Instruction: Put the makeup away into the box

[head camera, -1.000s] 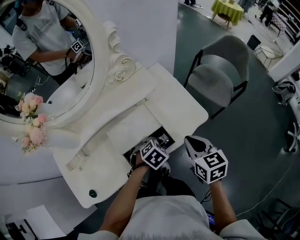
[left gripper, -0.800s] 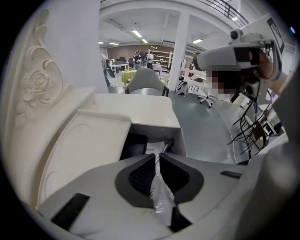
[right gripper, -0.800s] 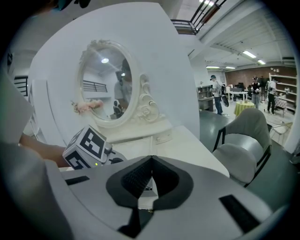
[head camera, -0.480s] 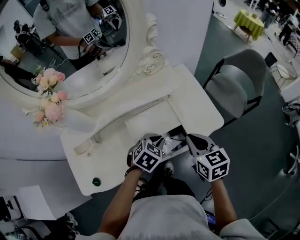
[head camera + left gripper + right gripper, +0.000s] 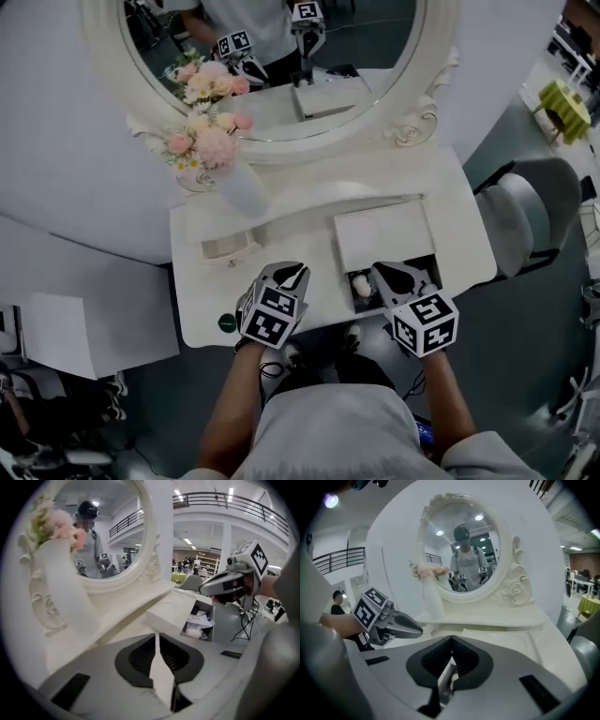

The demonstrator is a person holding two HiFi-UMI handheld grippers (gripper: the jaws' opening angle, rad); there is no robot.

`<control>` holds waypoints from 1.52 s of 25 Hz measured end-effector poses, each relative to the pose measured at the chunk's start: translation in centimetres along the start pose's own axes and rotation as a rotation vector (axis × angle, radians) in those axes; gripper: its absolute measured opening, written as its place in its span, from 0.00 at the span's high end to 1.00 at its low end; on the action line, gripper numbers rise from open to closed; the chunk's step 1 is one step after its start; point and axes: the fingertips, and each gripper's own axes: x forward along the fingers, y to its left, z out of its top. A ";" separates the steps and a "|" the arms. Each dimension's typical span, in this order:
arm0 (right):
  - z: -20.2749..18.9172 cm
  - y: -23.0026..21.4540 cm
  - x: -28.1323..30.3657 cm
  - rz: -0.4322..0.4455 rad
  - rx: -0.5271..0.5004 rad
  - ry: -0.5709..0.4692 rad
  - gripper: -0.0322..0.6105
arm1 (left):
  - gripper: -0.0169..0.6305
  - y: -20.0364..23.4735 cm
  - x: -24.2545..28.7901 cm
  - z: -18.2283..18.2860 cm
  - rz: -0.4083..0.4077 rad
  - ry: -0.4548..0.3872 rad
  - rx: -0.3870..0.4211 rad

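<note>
Head view: the left claw [image 5: 286, 274] is hovering over the front edge of the white table [image 5: 281, 220], left of the box [image 5: 382, 234]. The right claw [image 5: 394, 274] is hanging over the box's open front end. Neither is touching anything I can make out. Makeup [image 5: 362, 285] is lying inside that open end. A small dark-green round thing [image 5: 226, 323] is sitting at the table's front edge, well left of the box. A small white tray [image 5: 228, 248] is lying further back on that same side. A vase [image 5: 242, 190] of pink flowers [image 5: 211, 141] is standing behind and left of the box, with the oval mirror [image 5: 375, 47] rising behind both. A grey chair [image 5: 525, 220] is standing right of the box on the dark floor [image 5: 553, 347].

Left gripper view: the left claw's jaws are sitting together at the tips, gripping nothing. This claw is sitting left of the box, whose open end is showing jumbled makeup. The right claw is hanging just past the box. A big hall with a railed balcony [image 5: 225, 498] is showing beyond.

Right gripper view: the right claw's jaws are also meeting at the tips, holding nothing. The left claw is pointing in from the left. The mirror is reflecting the person [image 5: 464, 562].
</note>
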 end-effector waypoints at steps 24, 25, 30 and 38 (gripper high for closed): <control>1.1 21.7 11.0 0.248 -0.191 0.111 0.96 | 0.73 8.6 -12.9 -22.1 0.114 0.160 -0.246; 0.9 22.0 11.1 0.248 -0.190 0.114 0.96 | 0.72 8.5 -12.7 -22.8 0.104 0.172 -0.246; 0.0 22.9 11.2 0.233 -0.182 0.130 0.96 | 0.68 7.9 -11.5 -25.5 0.063 0.223 -0.235; -1.3 23.0 10.8 0.191 -0.155 0.146 0.96 | 0.59 7.1 -9.4 -28.4 -0.010 0.306 -0.173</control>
